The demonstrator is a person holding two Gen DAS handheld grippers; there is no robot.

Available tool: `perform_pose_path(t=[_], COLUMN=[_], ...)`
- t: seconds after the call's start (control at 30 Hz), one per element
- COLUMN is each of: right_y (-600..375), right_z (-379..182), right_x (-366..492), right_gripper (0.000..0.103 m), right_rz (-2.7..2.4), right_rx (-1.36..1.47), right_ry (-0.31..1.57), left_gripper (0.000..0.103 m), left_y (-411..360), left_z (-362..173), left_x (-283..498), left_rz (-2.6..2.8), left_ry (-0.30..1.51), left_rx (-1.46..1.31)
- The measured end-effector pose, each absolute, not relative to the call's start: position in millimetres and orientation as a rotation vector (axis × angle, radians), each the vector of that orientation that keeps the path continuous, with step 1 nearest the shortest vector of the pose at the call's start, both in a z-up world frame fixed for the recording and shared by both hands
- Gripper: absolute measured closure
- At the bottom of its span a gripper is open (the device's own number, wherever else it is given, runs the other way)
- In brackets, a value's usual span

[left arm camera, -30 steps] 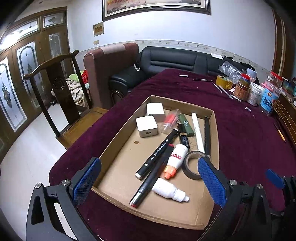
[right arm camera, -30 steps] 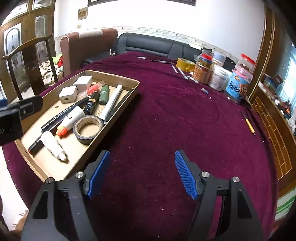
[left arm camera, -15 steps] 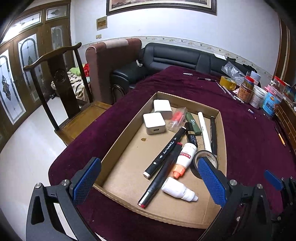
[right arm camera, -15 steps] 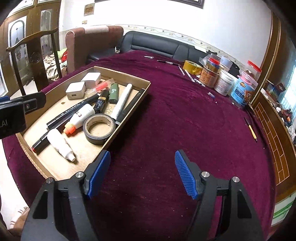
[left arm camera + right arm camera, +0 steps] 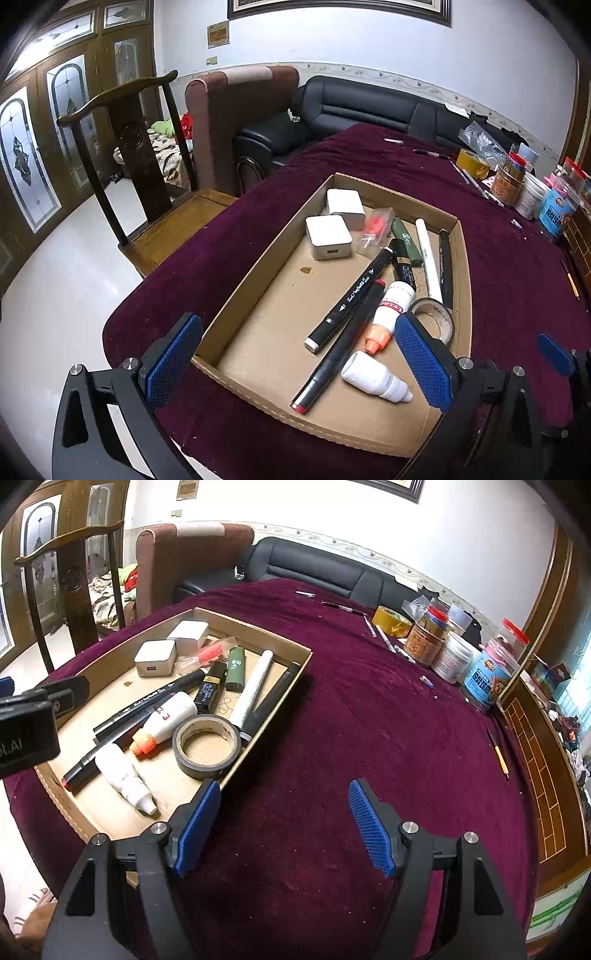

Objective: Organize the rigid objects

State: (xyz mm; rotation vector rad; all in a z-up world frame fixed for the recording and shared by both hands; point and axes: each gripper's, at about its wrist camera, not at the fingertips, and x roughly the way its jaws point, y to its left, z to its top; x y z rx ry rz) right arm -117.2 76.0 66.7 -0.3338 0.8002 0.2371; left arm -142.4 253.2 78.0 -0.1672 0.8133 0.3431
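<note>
Writing is scarce: script lettering on the black marker (image 5: 351, 296) is too small to read, and a red label band on the orange-capped bottle (image 5: 391, 305) is illegible. Both lie in the cardboard tray (image 5: 258, 266) on the purple cloth (image 5: 369, 720) with two chargers (image 5: 328, 236) and a tape roll (image 5: 207, 746). Left gripper (image 5: 295, 363) hangs spread over the tray's near end, right gripper (image 5: 284, 829) spread and empty over cloth beside it.

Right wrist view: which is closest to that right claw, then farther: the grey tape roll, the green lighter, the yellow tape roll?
From the right claw:
1. Grey tape roll, in the cardboard box's near right corner.
2. Green lighter, mid-box, farther back.
3. Yellow tape roll, far across the table beside the jars.
</note>
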Motion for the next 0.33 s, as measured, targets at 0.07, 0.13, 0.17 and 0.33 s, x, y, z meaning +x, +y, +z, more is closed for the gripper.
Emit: perform_pose_path(t=[0.07, 0.13, 0.17, 0.33], right_y=[76.6, 76.2, 75.8, 71.2], right_z=[66.2, 65.2, 65.0, 64.7], right_x=[-117.3, -117.3, -117.3, -114.5], right_gripper=[0.031, 0.031, 0.031, 0.031], right_rz=[0.239, 0.238, 0.237, 0.229], right_rx=[-0.333, -0.333, -0.333, -0.319], right_ry=[0.802, 0.802, 0.803, 0.809], left_gripper=[0.001, 0.001, 0.001, 0.001], left_y=[252.4, 250.7, 250.0, 247.5], left_z=[77.7, 77.7, 77.7, 75.4], left_x=[-142.3, -142.2, -142.1, -139.6], left_rz=[0.343, 0.343, 0.342, 0.329], left_ry=[0.815, 0.815, 0.816, 0.840], left_rx=[-0.164, -0.158, -0.156, -0.155])
